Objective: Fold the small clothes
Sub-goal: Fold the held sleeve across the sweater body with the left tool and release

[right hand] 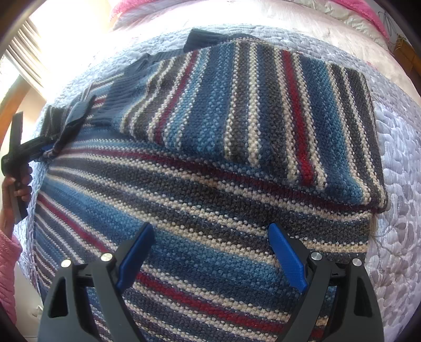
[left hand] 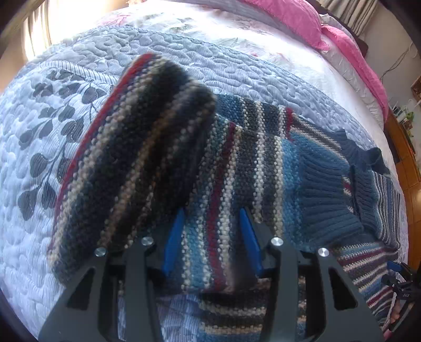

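Observation:
A knitted sweater point(left hand: 236, 163) point(right hand: 210, 197) striped in blue, grey, cream and red lies on the quilted bedspread point(left hand: 65, 157). In the right wrist view one sleeve point(right hand: 263, 105) lies folded across the body, its ribbed blue cuff point(right hand: 118, 105) to the left. My left gripper point(left hand: 211, 213) point(right hand: 47, 150) is shut on a bunched, lifted part of the sweater near its edge, and a fold point(left hand: 136, 157) drapes up over the left finger. My right gripper point(right hand: 210, 227) point(left hand: 397, 276) stands open just above the sweater's body, with nothing between its pads.
Pink pillows point(left hand: 302, 23) lie at the head of the bed, with wooden furniture point(left hand: 405, 147) beyond the right edge. A hand point(right hand: 18, 184) and a pink sleeve point(right hand: 8, 263) show at the left. A bright window point(right hand: 65, 39) is at the upper left.

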A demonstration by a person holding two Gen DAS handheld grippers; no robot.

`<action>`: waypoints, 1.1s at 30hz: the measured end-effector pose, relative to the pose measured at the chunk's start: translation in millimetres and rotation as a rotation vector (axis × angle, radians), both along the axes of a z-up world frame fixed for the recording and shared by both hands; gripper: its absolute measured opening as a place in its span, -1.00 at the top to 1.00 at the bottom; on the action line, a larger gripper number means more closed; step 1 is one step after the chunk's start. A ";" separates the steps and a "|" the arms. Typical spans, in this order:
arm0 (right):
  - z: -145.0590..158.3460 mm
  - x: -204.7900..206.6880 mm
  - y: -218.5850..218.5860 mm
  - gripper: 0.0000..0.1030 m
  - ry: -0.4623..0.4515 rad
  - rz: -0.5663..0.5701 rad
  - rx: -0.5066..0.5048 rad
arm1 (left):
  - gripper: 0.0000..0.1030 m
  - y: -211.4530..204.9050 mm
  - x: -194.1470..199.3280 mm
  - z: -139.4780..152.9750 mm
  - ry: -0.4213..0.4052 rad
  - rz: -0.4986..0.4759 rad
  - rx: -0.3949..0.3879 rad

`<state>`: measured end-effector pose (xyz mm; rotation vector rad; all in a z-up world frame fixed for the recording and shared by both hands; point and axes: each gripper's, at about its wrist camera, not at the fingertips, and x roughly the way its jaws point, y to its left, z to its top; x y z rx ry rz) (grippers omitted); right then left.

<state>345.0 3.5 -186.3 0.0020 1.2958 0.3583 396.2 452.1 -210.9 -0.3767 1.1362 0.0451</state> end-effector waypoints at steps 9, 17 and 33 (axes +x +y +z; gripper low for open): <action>24.2 19.6 42.9 -0.71 0.007 0.052 0.032 | 0.04 -6.2 -13.5 32.4 -0.051 -0.011 0.091; 35.4 70.3 148.9 -0.63 0.074 0.173 0.149 | 0.01 33.3 -17.1 38.8 -0.012 0.021 0.156; -5.5 120.4 255.2 0.40 0.198 0.206 0.226 | -0.10 65.7 -51.0 62.9 -0.116 0.091 0.090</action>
